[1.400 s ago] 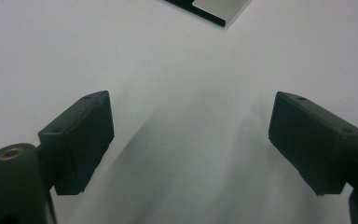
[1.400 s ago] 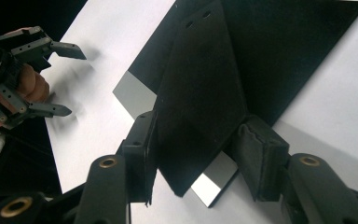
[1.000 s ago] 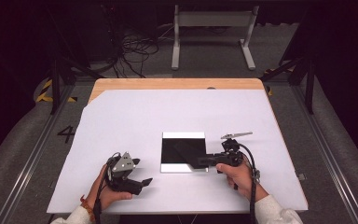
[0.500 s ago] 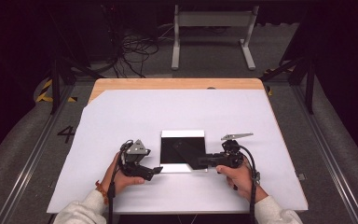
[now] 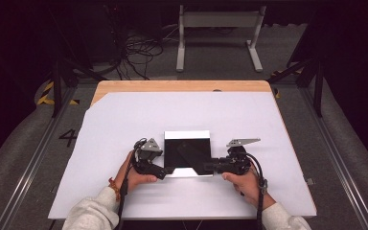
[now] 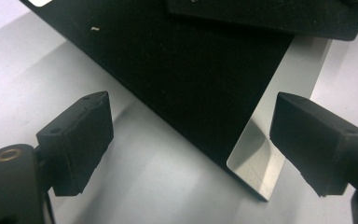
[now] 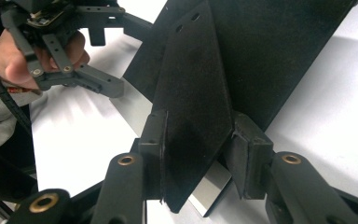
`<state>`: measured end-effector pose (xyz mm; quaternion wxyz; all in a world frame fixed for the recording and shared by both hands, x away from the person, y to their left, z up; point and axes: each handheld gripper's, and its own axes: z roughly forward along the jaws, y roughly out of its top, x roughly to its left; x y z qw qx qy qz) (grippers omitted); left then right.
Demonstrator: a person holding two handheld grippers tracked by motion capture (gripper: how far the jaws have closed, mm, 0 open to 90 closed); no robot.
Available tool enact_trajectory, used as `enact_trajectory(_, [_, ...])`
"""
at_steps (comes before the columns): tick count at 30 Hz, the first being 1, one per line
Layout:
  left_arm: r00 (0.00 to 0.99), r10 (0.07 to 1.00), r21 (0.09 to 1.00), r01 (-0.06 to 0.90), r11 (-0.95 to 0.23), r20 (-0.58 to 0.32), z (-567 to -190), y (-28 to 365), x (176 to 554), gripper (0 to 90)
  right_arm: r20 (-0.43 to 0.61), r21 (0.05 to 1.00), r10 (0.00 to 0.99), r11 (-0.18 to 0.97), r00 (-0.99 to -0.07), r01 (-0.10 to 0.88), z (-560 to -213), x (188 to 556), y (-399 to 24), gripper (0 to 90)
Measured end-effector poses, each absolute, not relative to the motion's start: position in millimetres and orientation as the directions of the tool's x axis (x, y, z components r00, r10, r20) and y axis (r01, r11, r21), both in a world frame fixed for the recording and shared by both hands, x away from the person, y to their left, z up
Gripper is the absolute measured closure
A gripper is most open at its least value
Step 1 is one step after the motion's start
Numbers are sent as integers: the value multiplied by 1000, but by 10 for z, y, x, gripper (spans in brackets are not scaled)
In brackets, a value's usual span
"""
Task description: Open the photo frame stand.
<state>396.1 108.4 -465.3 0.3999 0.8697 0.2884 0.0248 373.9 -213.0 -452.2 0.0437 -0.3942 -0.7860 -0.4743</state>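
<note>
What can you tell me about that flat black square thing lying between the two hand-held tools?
The black square looks like a thin, matte black sheet lying on a shiny silver plate that shows as bright strips at its far and near edges. It rests flat on the white table cover, near the front middle. A narrow black flap rises from it, pinched between the right gripper jaws. The left gripper is open around its near corner, not touching.

Flat square black panel (image 5: 188, 151) with a shiny silver border, matt face; thin black sheet piece (image 7: 193, 107), plain, unpatterned; white paper-covered worktop (image 5: 124, 124), pale wood edge at far side; both hand-held grippers black, brass-coloured pivot rivets, grey three-cornered plates; person's sleeves (image 5: 93, 213) light grey.
</note>
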Motion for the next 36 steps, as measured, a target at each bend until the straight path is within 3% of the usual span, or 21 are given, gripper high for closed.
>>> enact_trajectory(12, [828,522,727,485,-486,-203,-4614,1020,4044,224,396,747,568,257,-721,613,-4458,3685,-2121,636])
enact_trajectory(21, [812,565,777,449,-441,-149,-4500,1073,4016,398,374,767,574,251,-729,591,-4403,3658,-2129,672])
enact_trajectory(36, [819,562,808,405,-428,-113,-4439,1102,3997,474,318,779,583,290,-748,556,-4362,3615,-2116,693])
